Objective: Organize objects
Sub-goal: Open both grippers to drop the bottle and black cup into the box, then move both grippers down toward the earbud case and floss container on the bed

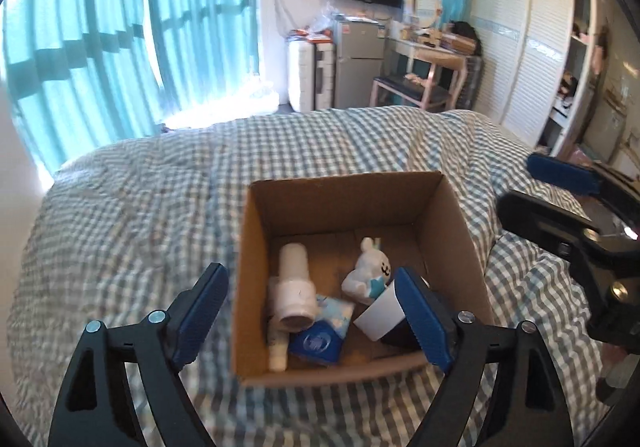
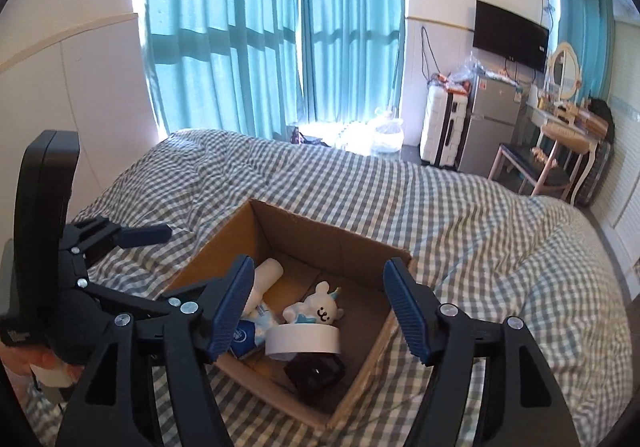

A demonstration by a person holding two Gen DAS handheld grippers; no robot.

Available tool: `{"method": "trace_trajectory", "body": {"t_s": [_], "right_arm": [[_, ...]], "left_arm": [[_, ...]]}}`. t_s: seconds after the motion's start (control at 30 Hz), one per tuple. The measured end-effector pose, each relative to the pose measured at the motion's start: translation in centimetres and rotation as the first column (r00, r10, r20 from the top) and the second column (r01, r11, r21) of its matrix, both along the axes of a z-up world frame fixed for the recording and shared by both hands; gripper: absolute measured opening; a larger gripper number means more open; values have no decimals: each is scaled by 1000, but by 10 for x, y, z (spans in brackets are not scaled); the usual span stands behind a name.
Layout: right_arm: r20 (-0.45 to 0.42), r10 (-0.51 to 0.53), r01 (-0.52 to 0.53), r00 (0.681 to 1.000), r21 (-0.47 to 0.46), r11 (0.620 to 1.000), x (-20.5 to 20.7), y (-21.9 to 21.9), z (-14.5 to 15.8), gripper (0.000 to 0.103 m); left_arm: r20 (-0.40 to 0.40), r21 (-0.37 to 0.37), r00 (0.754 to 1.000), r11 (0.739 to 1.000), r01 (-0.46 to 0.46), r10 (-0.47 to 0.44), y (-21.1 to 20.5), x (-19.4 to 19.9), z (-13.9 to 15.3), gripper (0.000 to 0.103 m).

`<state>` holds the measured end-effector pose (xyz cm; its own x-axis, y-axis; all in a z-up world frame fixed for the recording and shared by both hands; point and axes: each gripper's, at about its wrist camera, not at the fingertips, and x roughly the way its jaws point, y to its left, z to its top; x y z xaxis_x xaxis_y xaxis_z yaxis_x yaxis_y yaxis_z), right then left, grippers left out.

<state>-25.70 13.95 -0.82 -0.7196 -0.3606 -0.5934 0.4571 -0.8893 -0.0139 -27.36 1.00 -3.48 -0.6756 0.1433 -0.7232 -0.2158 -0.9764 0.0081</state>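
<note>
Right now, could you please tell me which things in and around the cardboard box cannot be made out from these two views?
- Blue packet: its label is blurred in both views, unreadable.
- Dark item under the white roll: the roll and shadow hide it in the right wrist view; the finger covers it in the left.
- Small tube: the white bottle overlaps it.
- Box near floor: the front wall hides it.

No readable text anywhere, round white emblem on blue packet at 7 o'clock inside cardboard box too blurred to read, stickers on fridge illegible
</note>
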Motion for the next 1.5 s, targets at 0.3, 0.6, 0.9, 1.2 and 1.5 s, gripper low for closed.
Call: {"method": "trace_trajectory", "body": {"t_s": [0.3, 0.6, 0.9, 1.2, 1.5], "right_arm": [[-34, 97, -94, 995, 80, 992, 75, 15, 27, 79], [-59, 174, -169, 983, 73, 983, 146, 26, 36, 92], [0, 216, -215, 976, 114, 970, 187, 29, 1, 93], [93, 196, -209, 976, 164, 964, 212, 34, -60, 93], [155, 116, -145, 981, 192, 971, 211, 44, -90, 93]], "left_arm": [[-5, -49, 998, 997, -67, 67, -15, 80, 35, 92], [39, -19, 996, 997, -76, 77, -21, 161, 33, 96], [41, -72, 988, 986, -149, 152, -15, 210, -13, 96], [43, -90, 995, 992, -89, 93, 23, 250, -72, 96], [135, -60, 991, 998, 19, -11, 46, 263, -126, 67]]}}
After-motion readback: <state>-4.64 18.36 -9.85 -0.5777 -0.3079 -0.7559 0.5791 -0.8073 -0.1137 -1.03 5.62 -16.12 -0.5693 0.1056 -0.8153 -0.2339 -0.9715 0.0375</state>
